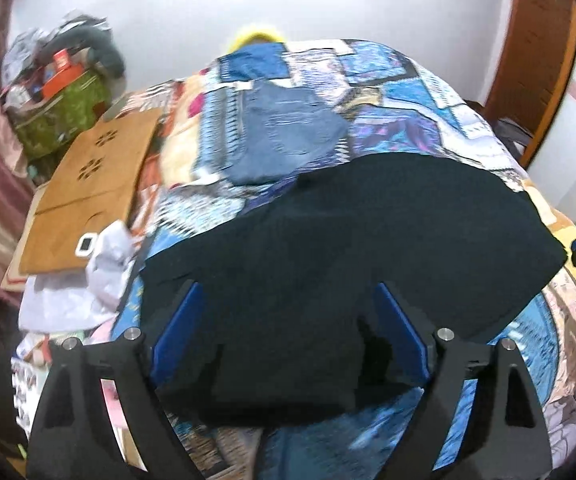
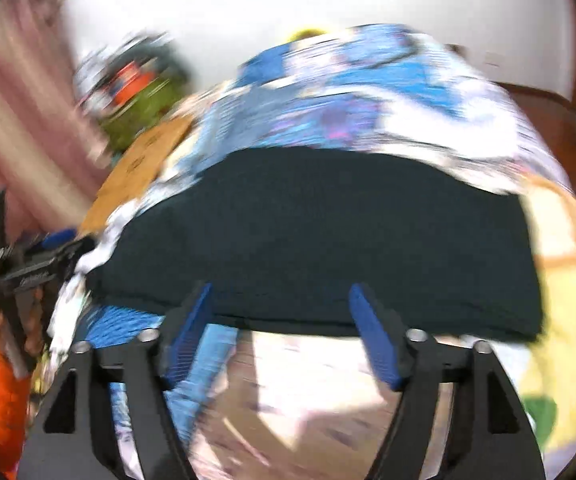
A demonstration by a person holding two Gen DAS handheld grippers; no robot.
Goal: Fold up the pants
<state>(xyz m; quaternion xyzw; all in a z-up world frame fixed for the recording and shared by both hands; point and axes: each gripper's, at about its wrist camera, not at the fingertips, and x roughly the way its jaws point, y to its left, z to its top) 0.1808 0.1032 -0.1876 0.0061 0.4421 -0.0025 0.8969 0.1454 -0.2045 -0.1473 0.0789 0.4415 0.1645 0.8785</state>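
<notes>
Black cloth fills the middle of both views: the pants [image 1: 367, 240] lie on the bed [image 1: 407, 92], spread over a busy blue patchwork bedspread, already doubled into a broad, flat slab. In the left wrist view the slab runs from the lower left of the frame up to a corner at the right edge, with a narrower flap hanging toward the bottom centre. In the right wrist view its near edge crosses the frame just above the tong tips.

Both sets of tongs are released. The left tongs [image 1: 289, 320] stand wide, blue pads on either side of the dark flap but not pressing it. The right tongs [image 2: 282, 320] are also spread, and their pads sit at the near edge of the cloth with nothing pinched between them.

Judging by the layered near edge and the tidy outline, at least one fold seems done and the cloth set down; what probably remains is one more fold to shorten the bundle, then perhaps placing it by the folded jeans [image 1: 288, 140] further up the bed. That view is blurred, so the number of layers cannot be counted.

As it lies, the long axis of the pants runs across the frame, left to right, with the short side pointing away toward the wall. Which end is the waistband cannot be told.
</notes>
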